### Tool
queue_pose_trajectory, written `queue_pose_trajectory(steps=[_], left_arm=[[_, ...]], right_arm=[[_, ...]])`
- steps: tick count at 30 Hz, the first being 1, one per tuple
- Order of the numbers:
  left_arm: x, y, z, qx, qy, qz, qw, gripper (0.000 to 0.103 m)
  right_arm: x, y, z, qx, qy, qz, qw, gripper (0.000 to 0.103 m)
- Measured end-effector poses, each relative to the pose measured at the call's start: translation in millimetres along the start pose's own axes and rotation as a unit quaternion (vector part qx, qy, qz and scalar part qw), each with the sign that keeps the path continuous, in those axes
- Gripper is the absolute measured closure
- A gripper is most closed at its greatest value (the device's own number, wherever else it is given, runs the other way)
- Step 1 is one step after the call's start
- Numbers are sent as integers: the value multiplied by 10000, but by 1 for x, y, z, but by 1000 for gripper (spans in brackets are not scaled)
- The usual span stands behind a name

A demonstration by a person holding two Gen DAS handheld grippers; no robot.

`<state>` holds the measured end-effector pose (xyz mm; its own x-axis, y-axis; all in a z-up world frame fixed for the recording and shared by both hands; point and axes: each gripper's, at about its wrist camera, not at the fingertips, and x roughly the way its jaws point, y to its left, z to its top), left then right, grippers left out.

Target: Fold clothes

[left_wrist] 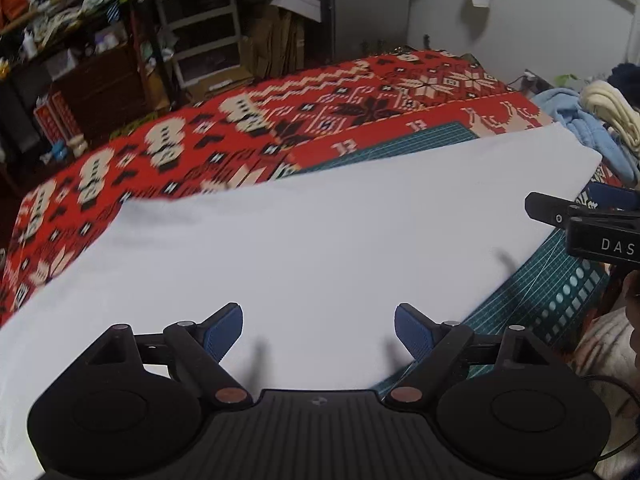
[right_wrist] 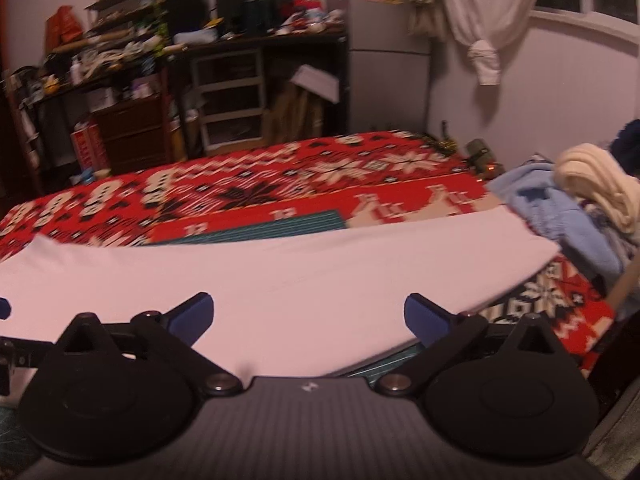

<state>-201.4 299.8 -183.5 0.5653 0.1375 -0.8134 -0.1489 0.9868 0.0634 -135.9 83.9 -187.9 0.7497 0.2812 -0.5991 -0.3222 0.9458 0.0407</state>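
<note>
Cloth (left_wrist: pixel 320 232), white and flat, lies just ahead of left gripper (left_wrist: pixel 319 330) and right gripper (right_wrist: pixel 309 320), both spread wide, empty.

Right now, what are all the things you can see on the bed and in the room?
white garment: one, white, spread flat across the near part of the bed, on top of the mat
cutting mat: one, green with grid lines, under the garment
patterned blanket: one, red with white and black shapes, covering the bed
pile of clothes: one heap, light blue and cream, at the right edge of the bed
shelves: several, dark, cluttered, against the far wall
drawer unit: one, white, beside the shelves
hanging cloth: one, white, knotted, on the right wall
left gripper: one, black with blue pads, open above the garment
right gripper: one, black with blue pads, open above the garment
</note>
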Motion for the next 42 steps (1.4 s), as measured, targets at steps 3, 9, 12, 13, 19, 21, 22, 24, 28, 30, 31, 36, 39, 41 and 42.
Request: queue_pose_trajectory(steps=[3, 9, 12, 13, 19, 21, 22, 24, 28, 30, 31, 36, 39, 41, 42], left_arm=[[11, -24, 12, 119, 37, 29, 9999, 12], [32, -55, 30, 134, 71, 185, 9997, 12], [36, -65, 40, 44, -46, 131, 9999, 12], [38, -68, 43, 59, -63, 8, 10000, 12], [52, -85, 65, -92, 100, -517, 9986, 15], [53, -93, 73, -69, 0, -687, 9976, 15], [54, -99, 77, -12, -40, -781, 9969, 15], [59, -112, 87, 127, -8, -916, 9957, 15], [72, -128, 104, 21, 168, -1366, 9905, 15], [78, -134, 111, -149, 187, -1573, 9873, 15], [80, -136, 115, -228, 156, -1633, 9862, 15], [83, -154, 133, -106, -113, -1467, 9891, 23], [83, -161, 136, -3, -198, -1499, 9885, 23], [84, -165, 138, 90, -233, -1496, 9884, 23], [84, -167, 138, 116, -256, -1477, 9886, 23]], right_arm=[[9, -19, -1, 195, -7, -176, 9997, 0], [36, -44, -8, 258, 199, -95, 9994, 0], [35, -53, -11, 200, -139, -256, 9994, 0], [34, -57, -11, 200, -228, -271, 9992, 0], [31, -110, -13, 1308, -531, 177, 9898, 0], [32, -137, -13, 1810, -627, 133, 9814, 0], [32, -151, -13, 2023, -677, 86, 9769, 0], [36, -177, -11, 2319, -784, -99, 9695, 1], [51, -229, -10, 3007, -900, -417, 9485, 22], [65, -250, -12, 3285, -858, -489, 9393, 39], [73, -258, -12, 3327, -815, -553, 9379, 44], [103, -281, -12, 3292, -673, -755, 9388, 62], [116, -285, -7, 3079, -584, -824, 9460, 65], [125, -290, -5, 3099, -515, -789, 9461, 74], [129, -293, -5, 3110, -473, -721, 9465, 82]])
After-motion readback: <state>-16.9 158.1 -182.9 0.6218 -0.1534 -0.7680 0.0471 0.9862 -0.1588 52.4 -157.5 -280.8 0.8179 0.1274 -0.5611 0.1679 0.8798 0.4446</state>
